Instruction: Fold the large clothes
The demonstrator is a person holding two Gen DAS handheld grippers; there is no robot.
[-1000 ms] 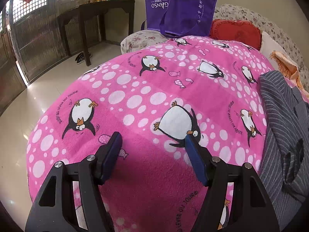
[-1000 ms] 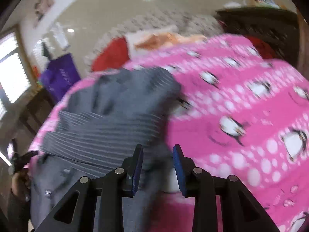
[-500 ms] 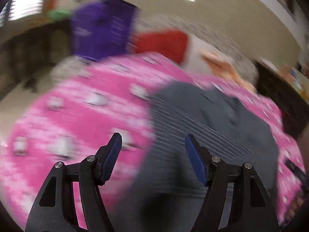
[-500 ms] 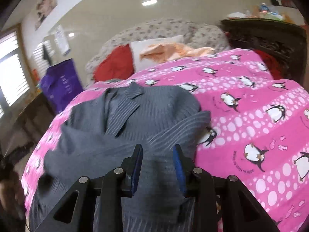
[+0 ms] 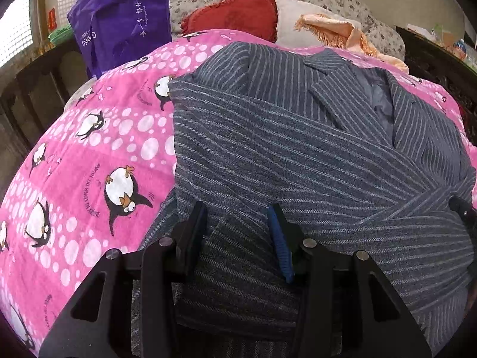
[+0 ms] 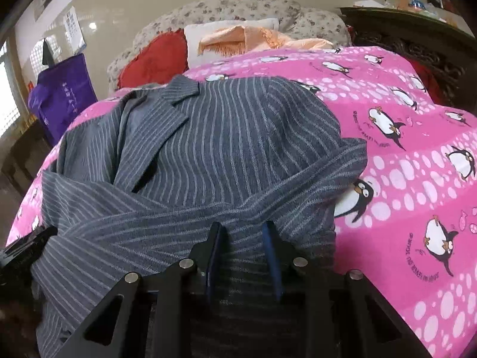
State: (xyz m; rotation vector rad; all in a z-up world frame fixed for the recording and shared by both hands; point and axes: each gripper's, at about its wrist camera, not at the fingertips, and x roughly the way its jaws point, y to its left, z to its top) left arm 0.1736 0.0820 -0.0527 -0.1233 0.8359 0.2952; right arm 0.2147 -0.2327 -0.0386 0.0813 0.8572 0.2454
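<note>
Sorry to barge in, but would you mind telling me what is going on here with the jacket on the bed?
A person with a gripper in each hand is folding a grey striped jacket laid on a pink penguin blanket. Both sleeves already lie crossed over its front. The left gripper and the right gripper are at the jacket's near edge with jaws apart, fabric between them, not clamped.

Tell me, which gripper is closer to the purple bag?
Left. The left gripper is over the jacket's edge on the side where the purple bag stands. The right gripper is over the jacket's opposite side, farther away.
</note>
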